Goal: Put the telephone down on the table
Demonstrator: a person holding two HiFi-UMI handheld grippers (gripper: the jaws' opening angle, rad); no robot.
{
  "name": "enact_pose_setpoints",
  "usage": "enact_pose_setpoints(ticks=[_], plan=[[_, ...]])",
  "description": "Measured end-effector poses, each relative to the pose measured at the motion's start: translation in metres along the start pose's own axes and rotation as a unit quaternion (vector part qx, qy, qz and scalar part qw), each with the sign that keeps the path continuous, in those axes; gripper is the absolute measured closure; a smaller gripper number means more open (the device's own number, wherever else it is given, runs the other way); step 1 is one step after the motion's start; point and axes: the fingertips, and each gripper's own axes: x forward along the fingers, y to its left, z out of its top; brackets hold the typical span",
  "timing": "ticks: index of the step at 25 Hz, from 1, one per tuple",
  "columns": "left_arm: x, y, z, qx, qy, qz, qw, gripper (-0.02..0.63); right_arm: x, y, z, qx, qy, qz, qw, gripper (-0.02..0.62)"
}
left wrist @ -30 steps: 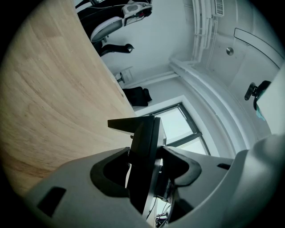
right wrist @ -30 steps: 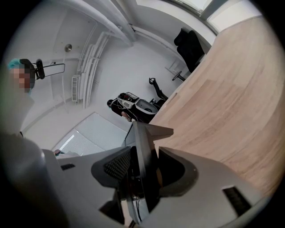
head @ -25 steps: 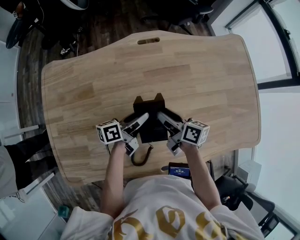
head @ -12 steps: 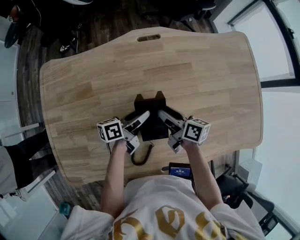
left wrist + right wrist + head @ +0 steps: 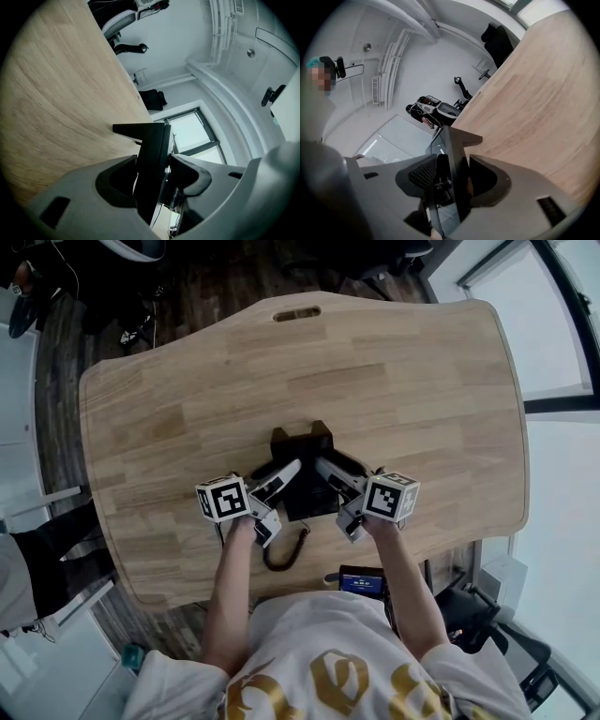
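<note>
While both grippers have the telephone [image 5: 302, 493] clamped, it sits just near of the middle of the table [image 5: 187, 399], a bit toward the person. I can't tell from above whether its base is touching the wood or hanging slightly over it. The left gripper [image 5: 151, 171] has its two fingers pinched onto the phone's left edge, and the right gripper [image 5: 452, 176] is pinching the right edge the same way, so each side is squeezed tight on a thin bit of black plastic.

My take on doing this bit well: lower both sides together so the phone stays level and lands flat, not on one corner. The curly cord [image 5: 281, 554] trails off the near end toward the table's near edge, so I'd watch that it doesn't end up bunched under the base. Don't let go until the weight is clearly on the wood, then spread both sets of fingers at the same time so neither side drags it sideways.
</note>
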Motion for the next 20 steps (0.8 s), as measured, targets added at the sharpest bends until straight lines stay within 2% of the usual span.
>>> enact_pose_setpoints(ticks=[15,20], plan=[[-0.0004,-0.0003,0.0004,0.001,-0.008,0.017,0.9998,0.394,0.0005,0.0005,-0.0008,-0.011,0.003,-0.003,1.000,0.400],[-0.0011,0.0011,0.0002,0.006,-0.013,0.040,0.9991,0.390,-0.0011,0.0016,0.0012,-0.057,0.005,-0.022,0.998,0.400]])
